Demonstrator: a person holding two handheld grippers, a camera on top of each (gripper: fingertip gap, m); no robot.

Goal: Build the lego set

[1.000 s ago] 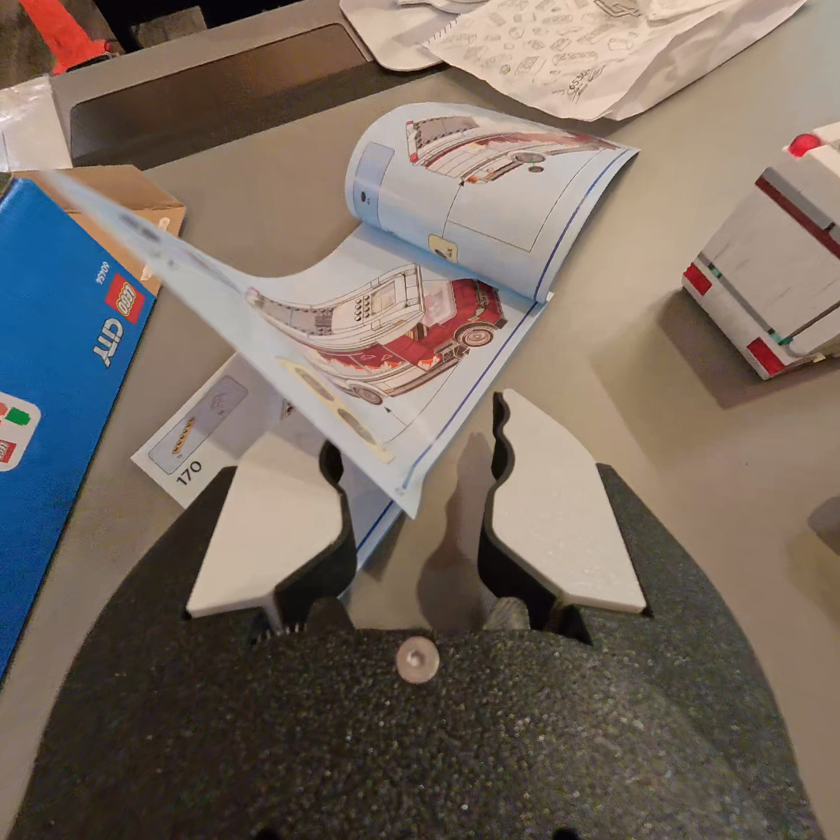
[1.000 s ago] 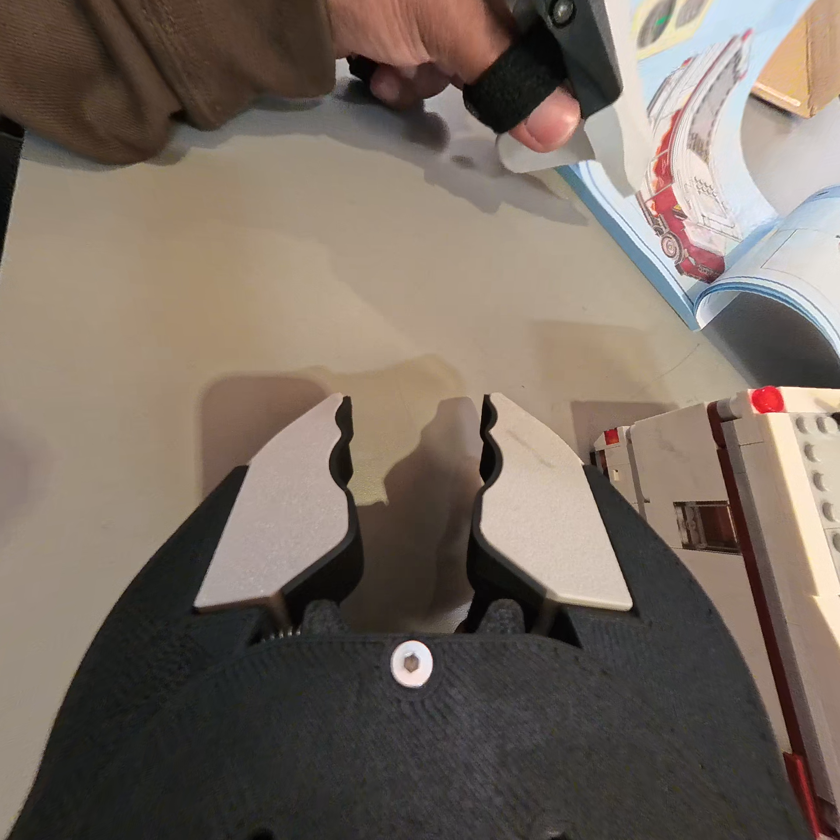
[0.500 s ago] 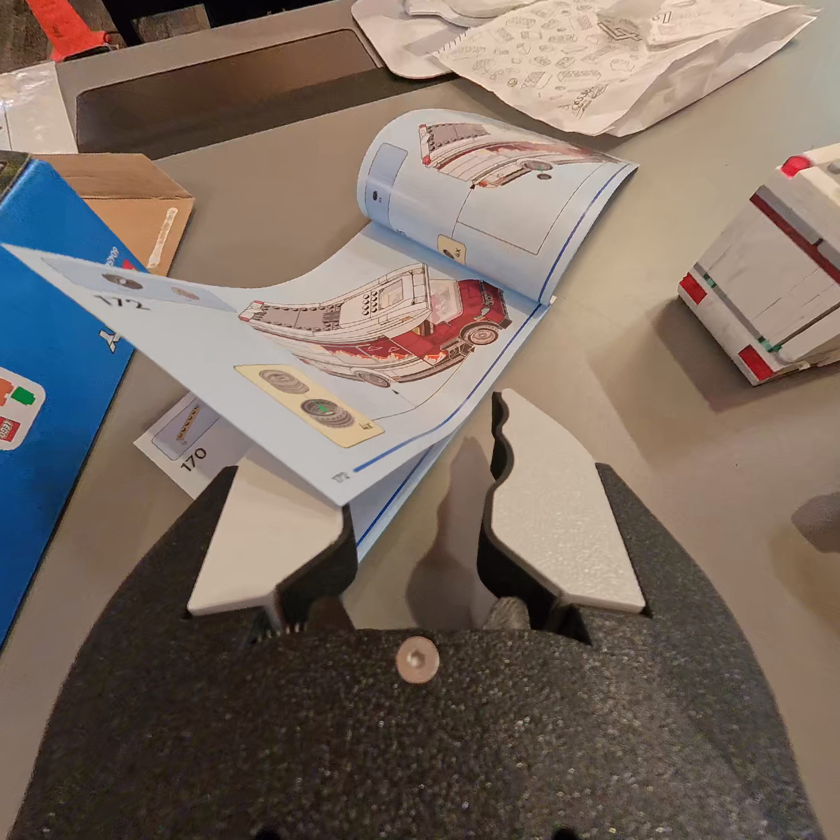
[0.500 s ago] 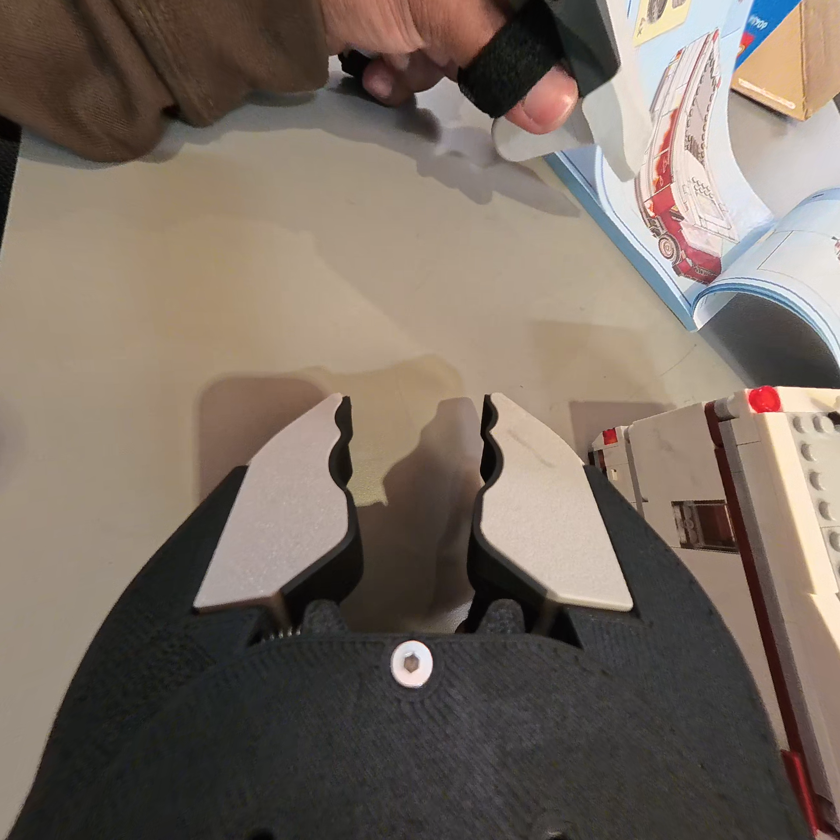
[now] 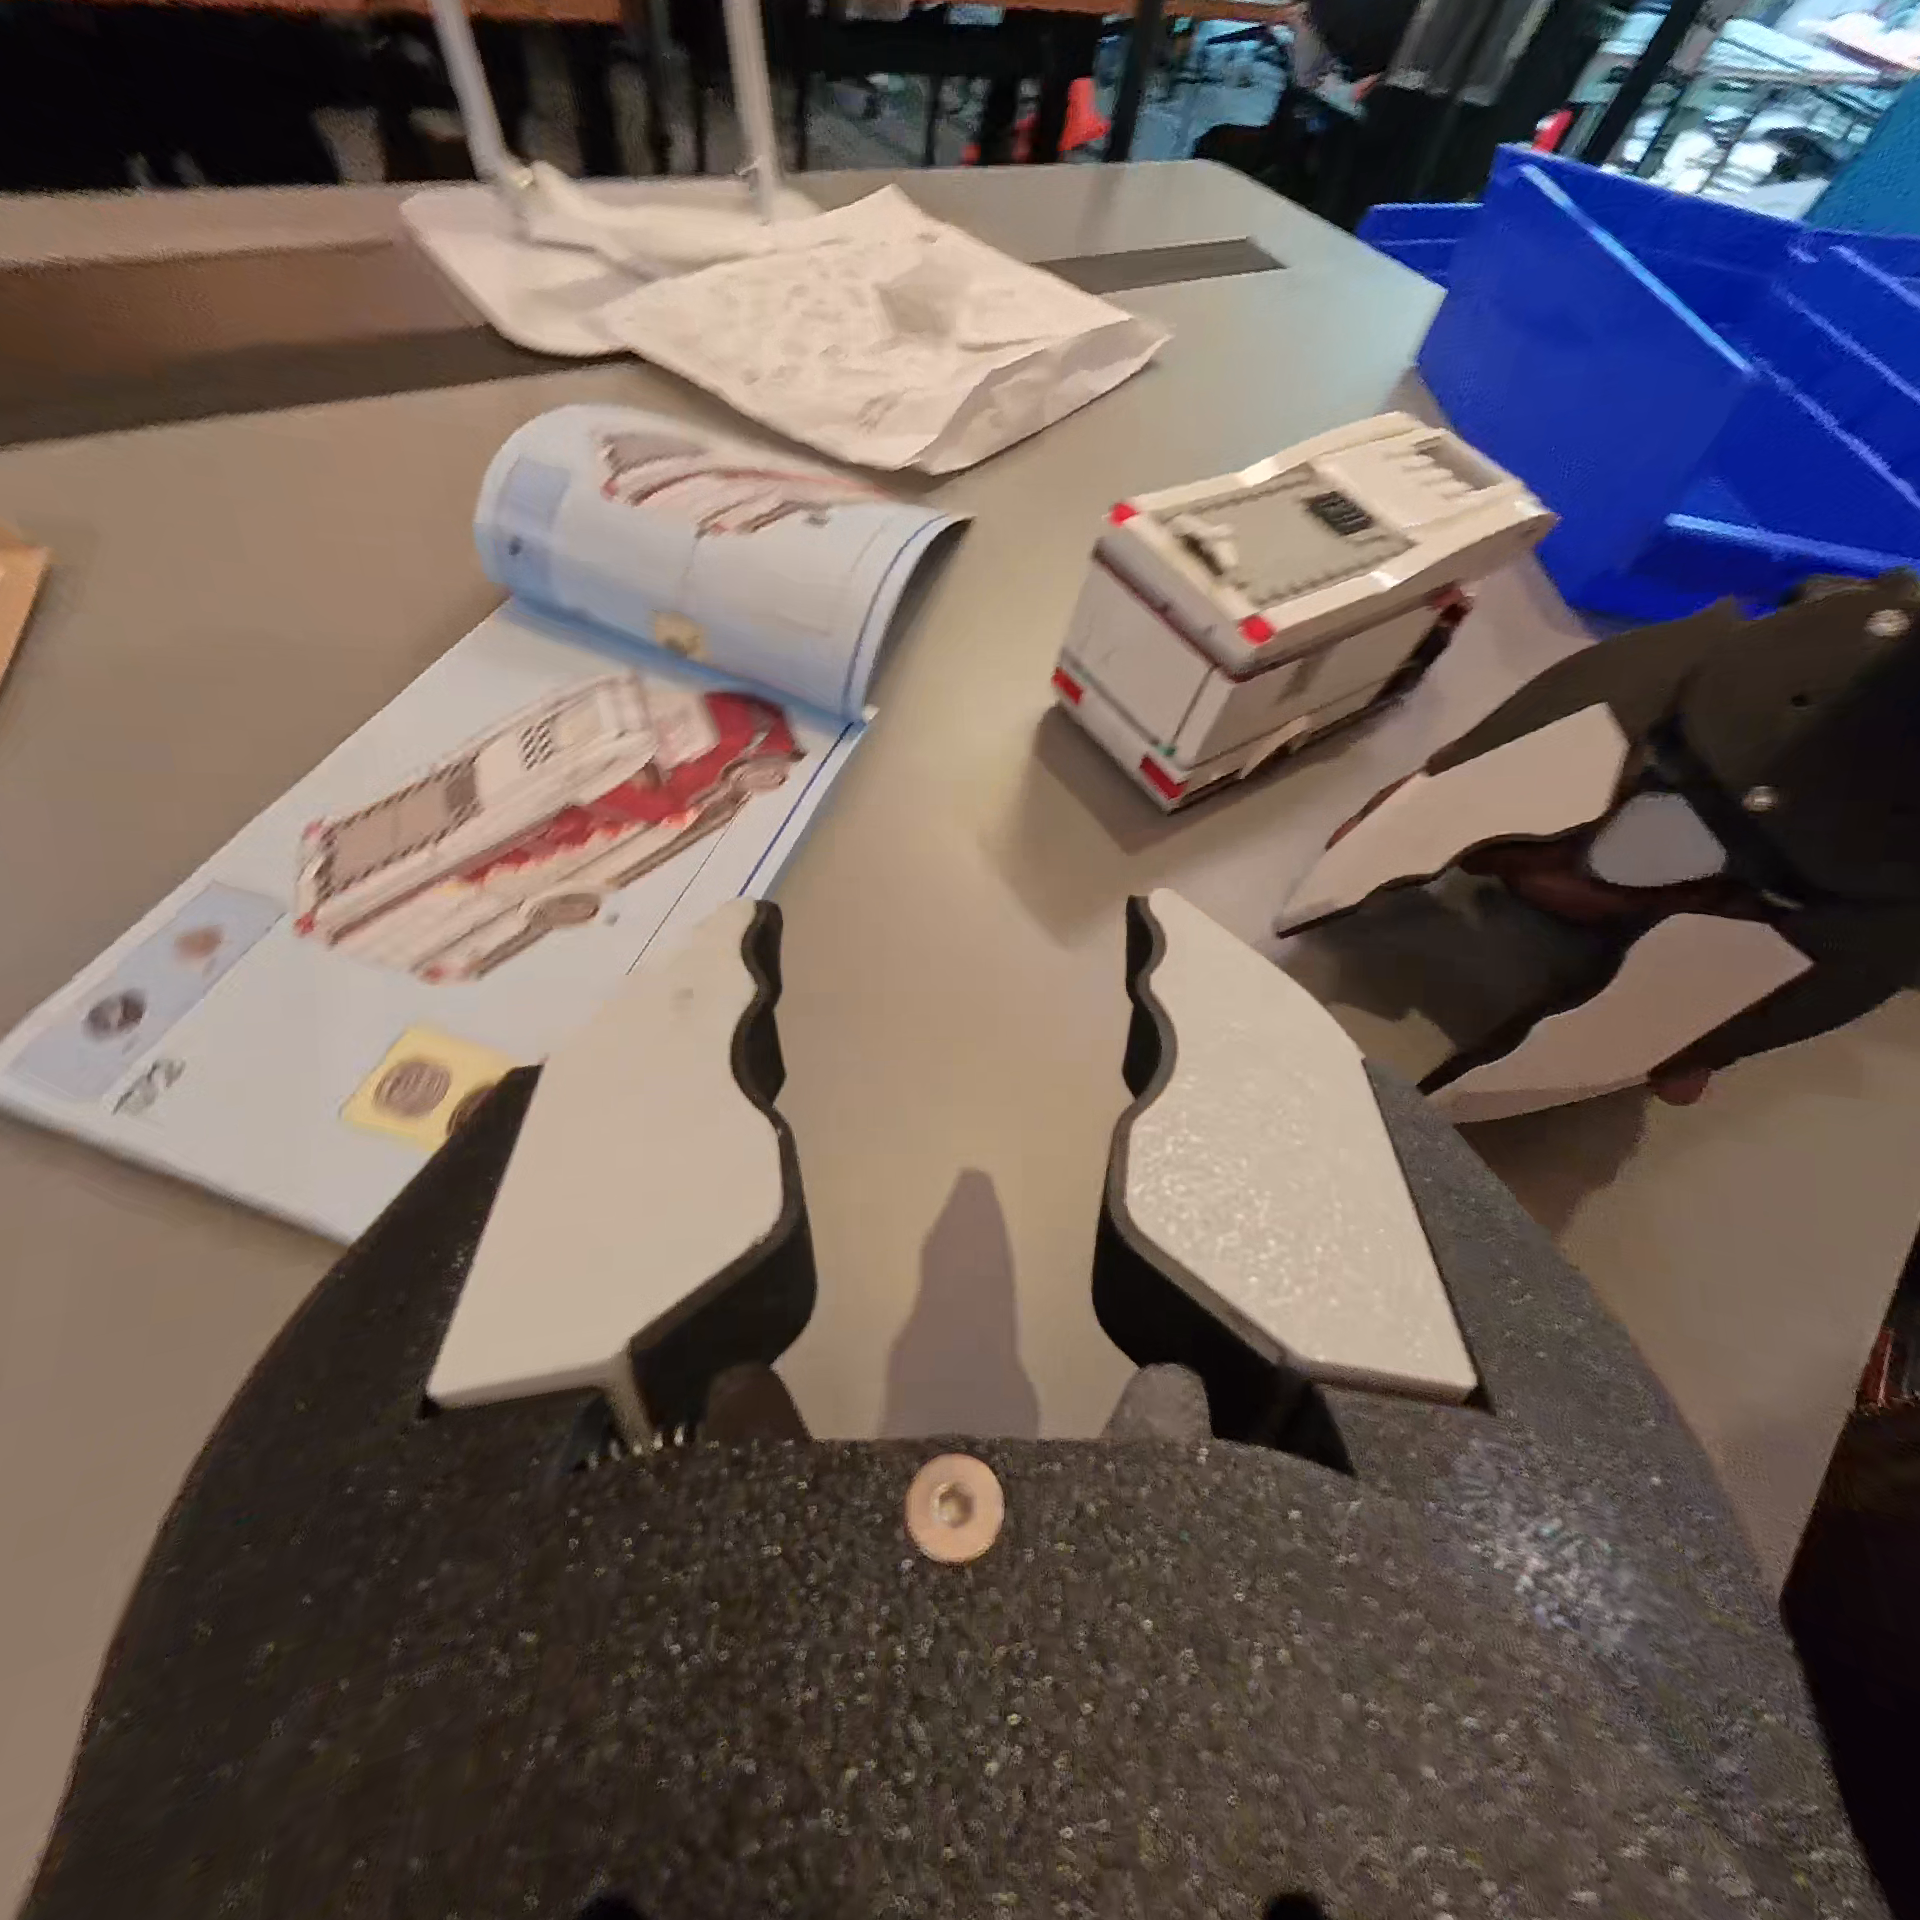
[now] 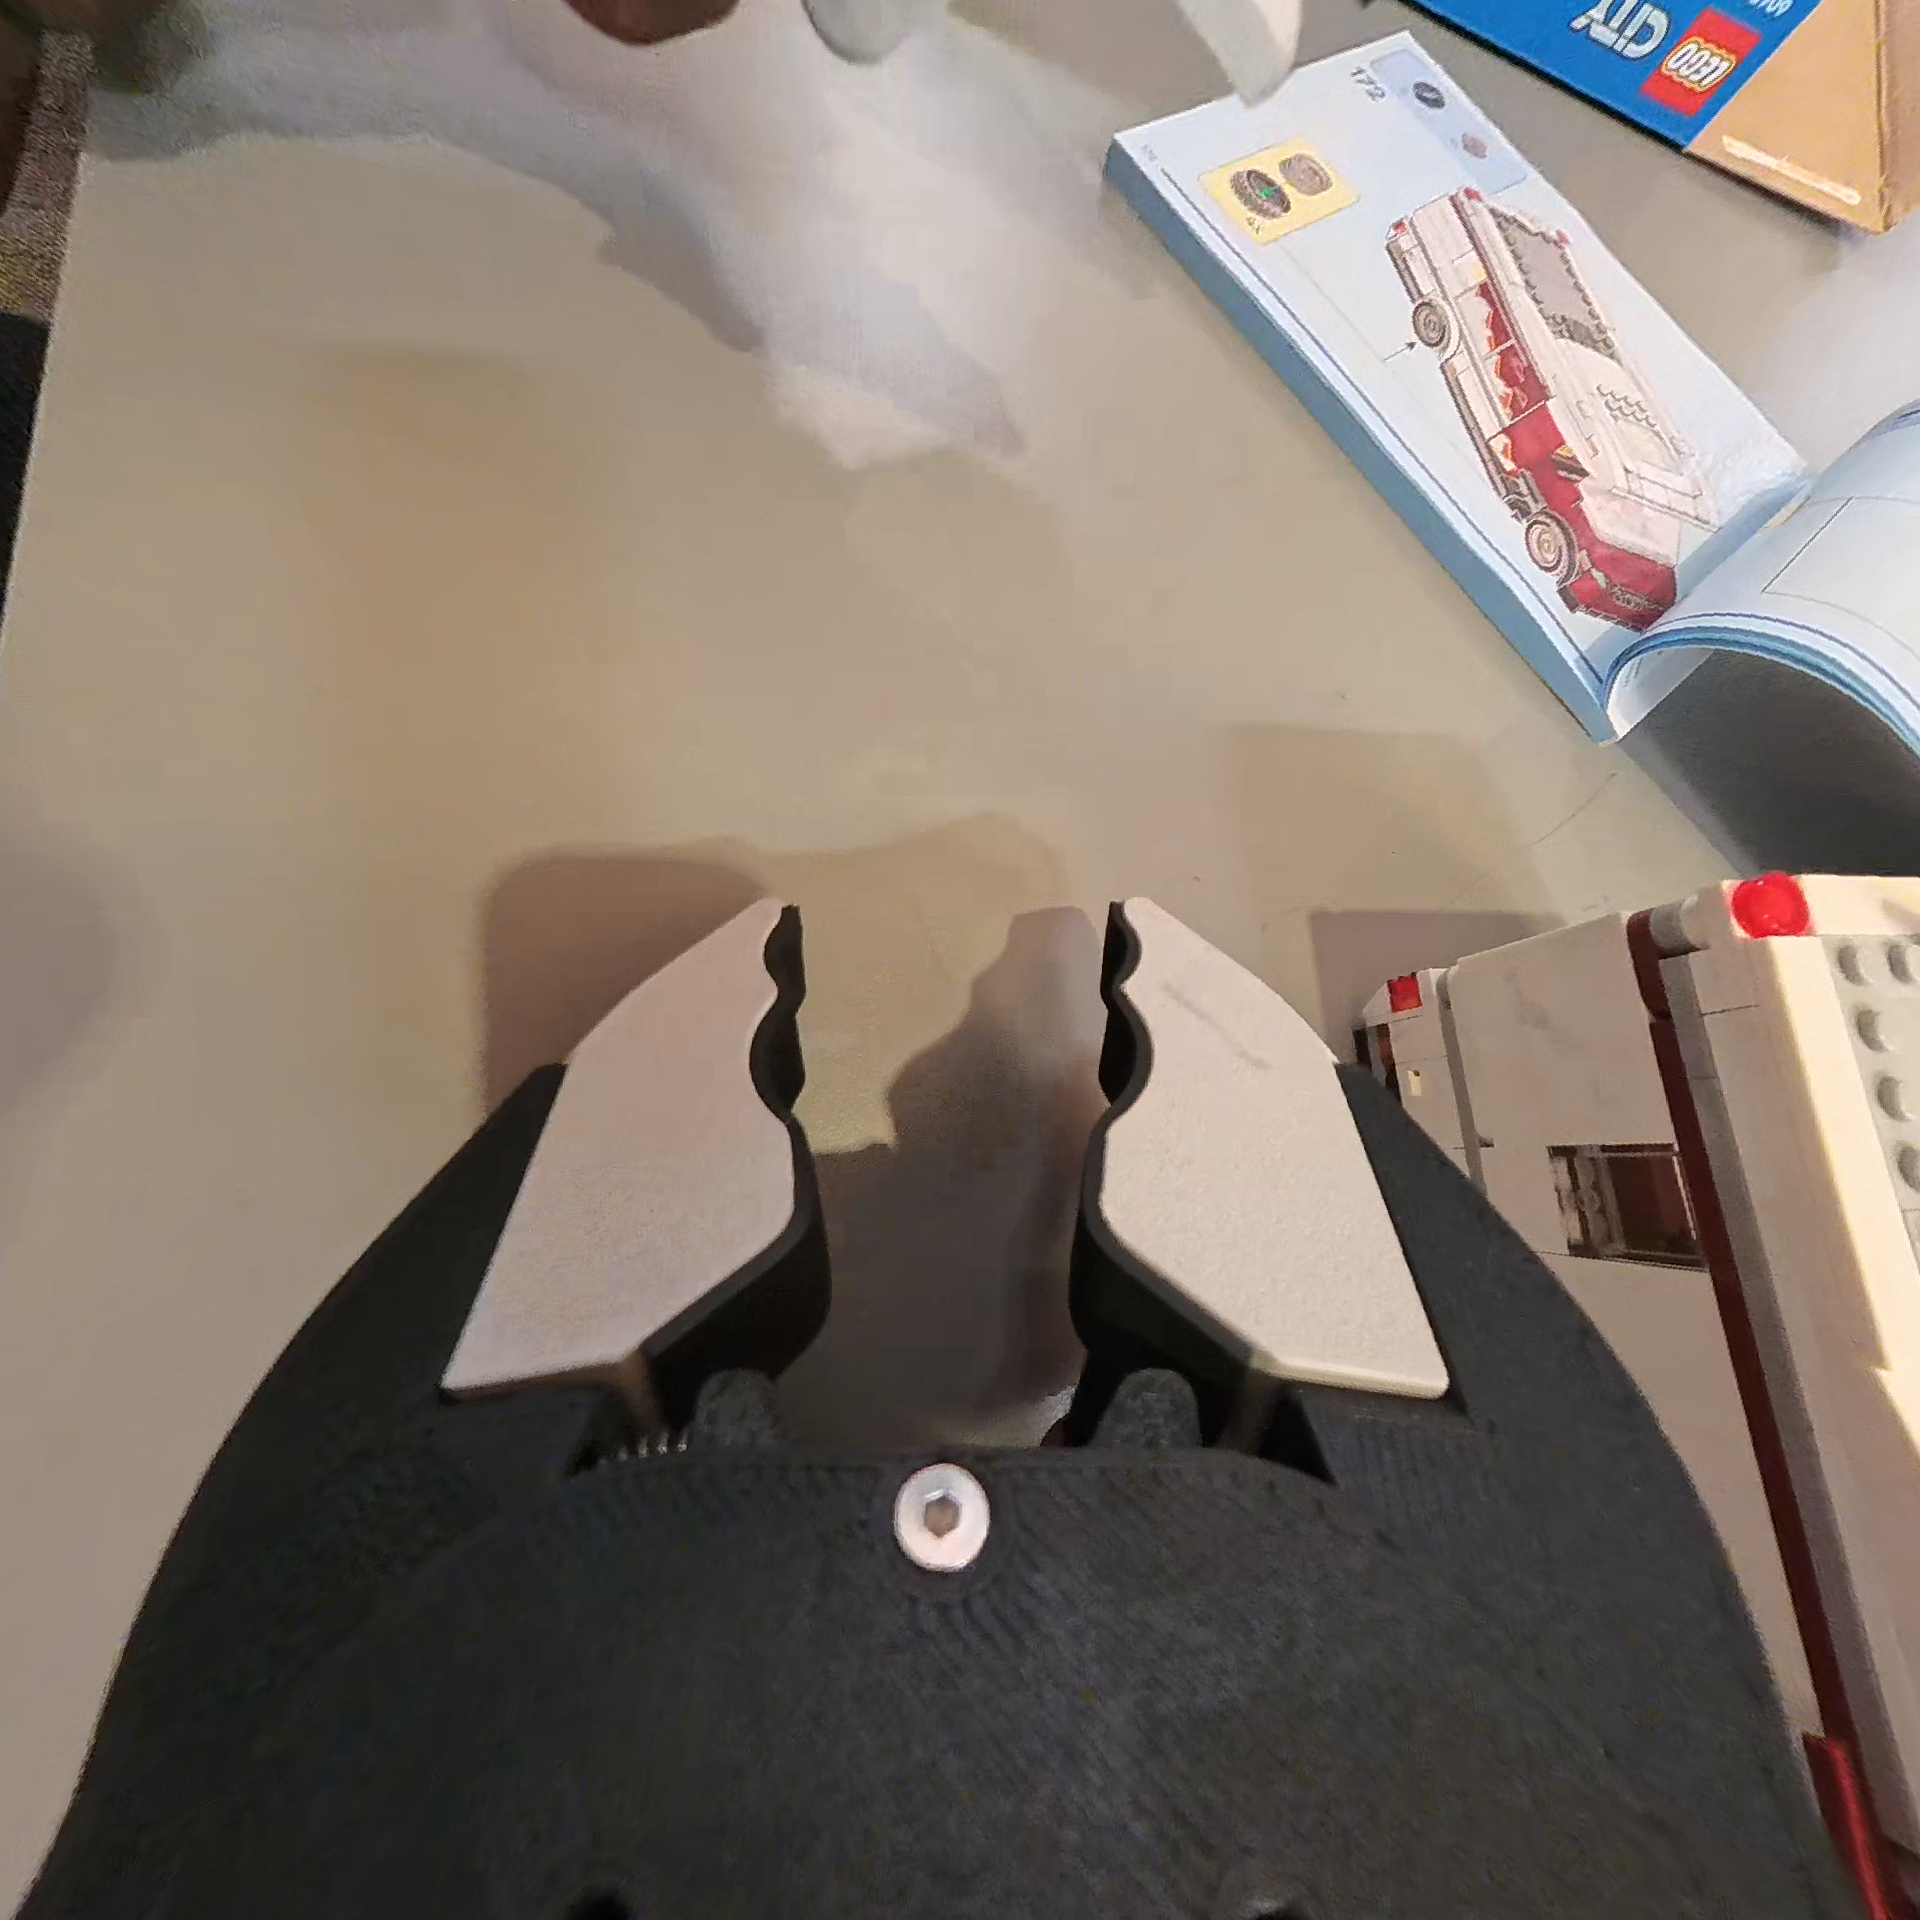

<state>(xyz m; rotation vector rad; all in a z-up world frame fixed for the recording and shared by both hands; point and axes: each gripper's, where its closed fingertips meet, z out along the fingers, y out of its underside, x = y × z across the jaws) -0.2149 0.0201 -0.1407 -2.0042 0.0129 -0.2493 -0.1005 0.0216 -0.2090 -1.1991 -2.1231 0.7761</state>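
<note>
My left gripper (image 5: 951, 914) is open and empty above the bare table, just right of an open light-blue instruction booklet (image 5: 499, 831). The booklet's left page lies flat and its right pages curl up; it also shows in the right wrist view (image 6: 1455, 364). A white and red brick-built vehicle (image 5: 1278, 613) lies on the table beyond, to the right. My right gripper (image 6: 951, 914) is open and empty over the bare table, with that vehicle (image 6: 1683, 1143) close on its right. The right gripper also shows open in the left wrist view (image 5: 1382, 997).
A crumpled white paper bag (image 5: 831, 312) lies at the back. Blue plastic bins (image 5: 1683, 374) stand at the far right. A blue set box with a brown cardboard flap (image 6: 1704, 83) lies past the booklet. A dark recessed strip (image 5: 208, 364) runs along the table's back.
The booklet page that stood lifted over my left fingers now lies flat. My left gripper has pulled back and turned right, away from the booklet. The right gripper has not moved.
</note>
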